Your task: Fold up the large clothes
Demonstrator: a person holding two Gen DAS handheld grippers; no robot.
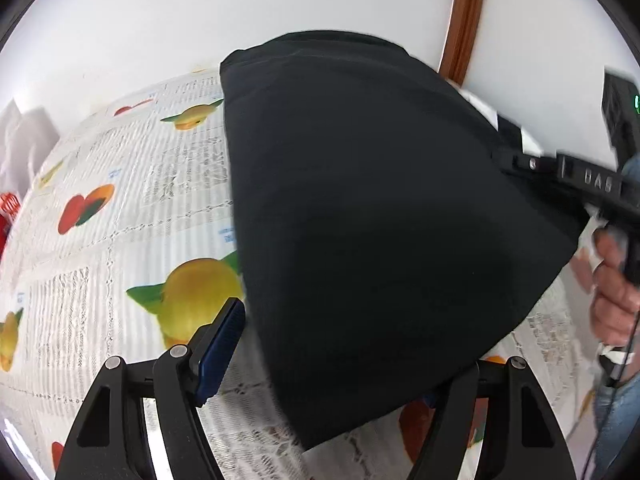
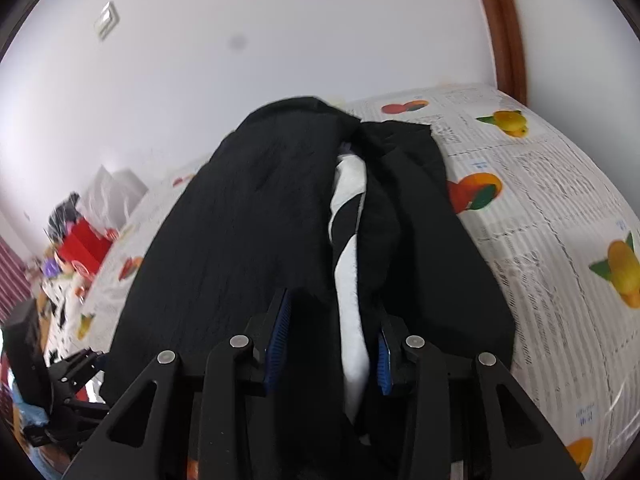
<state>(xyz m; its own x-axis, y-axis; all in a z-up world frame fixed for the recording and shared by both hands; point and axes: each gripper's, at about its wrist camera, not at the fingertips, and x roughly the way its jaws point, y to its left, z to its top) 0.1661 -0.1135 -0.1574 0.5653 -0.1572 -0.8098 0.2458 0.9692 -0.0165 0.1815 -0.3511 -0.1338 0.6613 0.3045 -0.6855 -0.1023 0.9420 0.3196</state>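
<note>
A large black garment [image 1: 380, 208] lies folded on the fruit-printed tablecloth [image 1: 120, 208]. My left gripper [image 1: 328, 368] stands open at the garment's near corner. Its left blue pad [image 1: 224, 344] is clear of the cloth, while the cloth covers the right finger. In the right wrist view the garment [image 2: 248, 220] shows a white inner layer [image 2: 352, 272] along a fold. My right gripper [image 2: 330, 352] sits over that fold, jaws partly open, with black and white cloth loose between the blue pads. A person's hand [image 1: 612, 292] holds the right gripper's handle.
The tablecloth [image 2: 540, 200] runs on to the right of the garment. A red box [image 2: 84, 248], a white bag [image 2: 116, 188] and other clutter stand at the table's far left end. A white wall and a brown door frame [image 2: 504, 32] lie behind.
</note>
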